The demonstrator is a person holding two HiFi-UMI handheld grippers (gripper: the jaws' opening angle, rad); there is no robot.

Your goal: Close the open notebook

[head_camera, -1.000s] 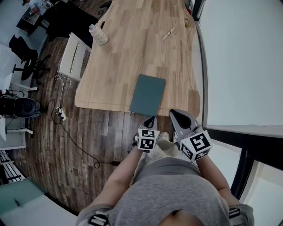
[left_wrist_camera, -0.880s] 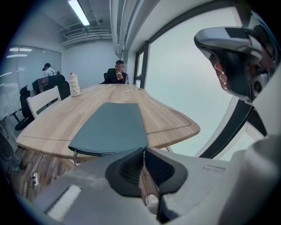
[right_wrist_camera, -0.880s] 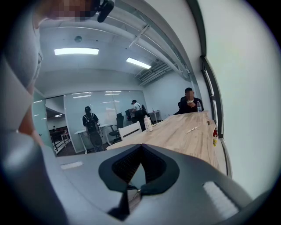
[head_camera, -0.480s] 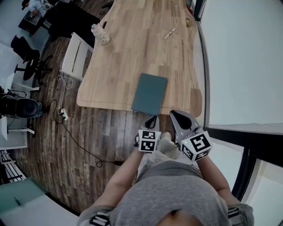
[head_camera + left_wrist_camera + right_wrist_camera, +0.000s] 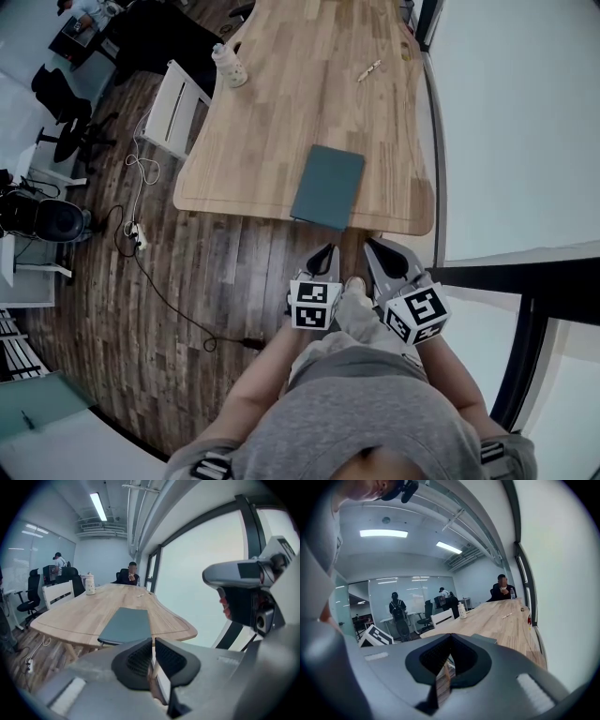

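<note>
- Foreground: a person in a grey top stands at the near end of a wooden table [image 5: 281, 103], one gripper in each hand, both held close to the body and short of the tabletop.
- The left gripper [image 5: 323, 253] (marker cube facing up) has its jaws together. Its own view shows the ribbed pads meeting w/ nothing between them.
- The right gripper [image 5: 381, 249] is the same: jaws closed at the tips, empty, pointing toward the table.
- Beneath them is a plank floor [image 5: 141, 309], w/ a black cable [image 5: 155, 300] trailing off to the left.
- Next out, the notebook [image 5: 328, 186] lies on the table at its near edge, just ahead of both grippers and touching neither.
- Its teal cover is up and flat, w/ no pages on show, so it reads as closed.
- Task status, as a judgement: the closing looks done. Nothing obvious is left, except perhaps a check that the cover sits flat (the spine side can't be made out).
- Mid-table is bare wood. A white chair [image 5: 178, 108] stands at the table's left side.
- Farther on, a bottle [image 5: 231, 66] sits near the left edge and a pen [image 5: 368, 70] toward the right edge, both well apart from the notebook.
- Background: a seated person [image 5: 132, 575] at the table's far end, w/ other people in the office beyond.
</note>
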